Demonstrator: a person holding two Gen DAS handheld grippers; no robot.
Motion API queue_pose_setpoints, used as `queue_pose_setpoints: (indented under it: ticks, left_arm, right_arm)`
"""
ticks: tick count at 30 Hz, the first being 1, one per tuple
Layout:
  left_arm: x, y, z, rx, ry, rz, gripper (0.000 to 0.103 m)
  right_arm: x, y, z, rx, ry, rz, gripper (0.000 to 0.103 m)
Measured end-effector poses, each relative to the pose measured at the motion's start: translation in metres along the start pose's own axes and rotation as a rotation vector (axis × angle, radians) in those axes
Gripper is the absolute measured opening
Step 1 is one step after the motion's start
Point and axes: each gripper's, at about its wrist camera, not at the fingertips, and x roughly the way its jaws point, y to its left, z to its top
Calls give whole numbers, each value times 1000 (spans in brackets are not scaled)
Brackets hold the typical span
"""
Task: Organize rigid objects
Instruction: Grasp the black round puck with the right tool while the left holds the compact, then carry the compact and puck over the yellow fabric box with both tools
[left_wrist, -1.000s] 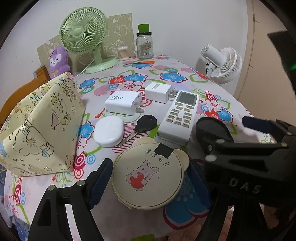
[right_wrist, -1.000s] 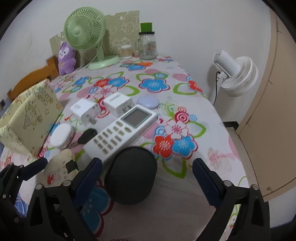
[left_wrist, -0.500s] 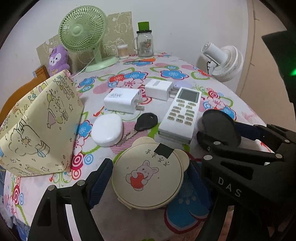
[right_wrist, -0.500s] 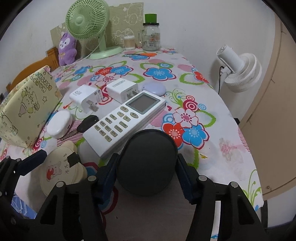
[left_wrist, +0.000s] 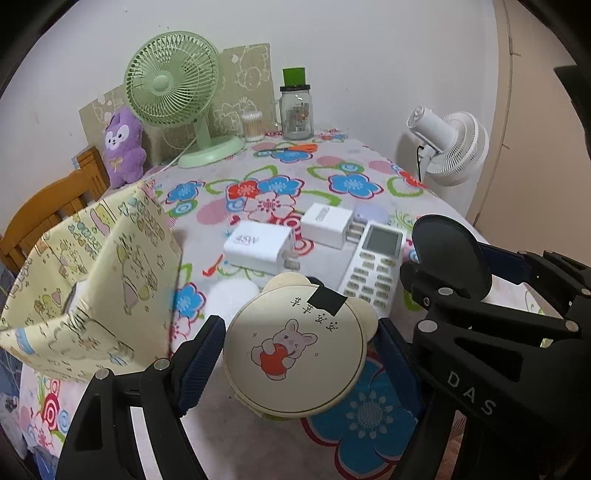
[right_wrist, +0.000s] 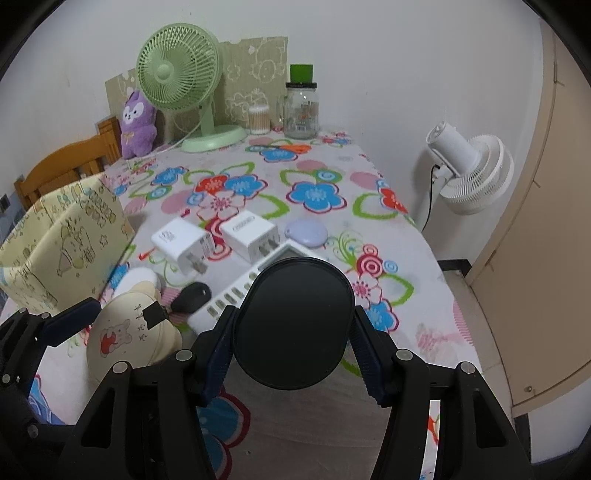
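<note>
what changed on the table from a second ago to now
The right tongs closed on the black round case and lifted it off the tablecloth. The left tongs, already around the cream bear compact, raised it too. The remote, both white chargers, the key and the yellow fabric bin stayed put.

We see a green desk fan (right_wrist: 180, 75) at the far end of the floral worktop (right_wrist: 314, 162), a purple plush toy (right_wrist: 137, 123) to its left, a glass jar (right_wrist: 301, 110) with a green lid and cotton swabs (right_wrist: 259, 119) to its right, a white standing fan (right_wrist: 471, 168) off the right edge, a wooden chair (right_wrist: 62, 166) at the left.
</note>
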Motion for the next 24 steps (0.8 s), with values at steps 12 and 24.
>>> queue_pose_setpoints:
  ticks: [12, 24]
  left_arm:
    - [-21, 15, 26, -17, -23, 25, 83]
    - [-48, 31, 53, -10, -77, 68, 83]
  right_arm:
    - [-23, 8, 28, 1, -36, 13, 62]
    - [-49, 24, 58, -7, -94, 25, 62]
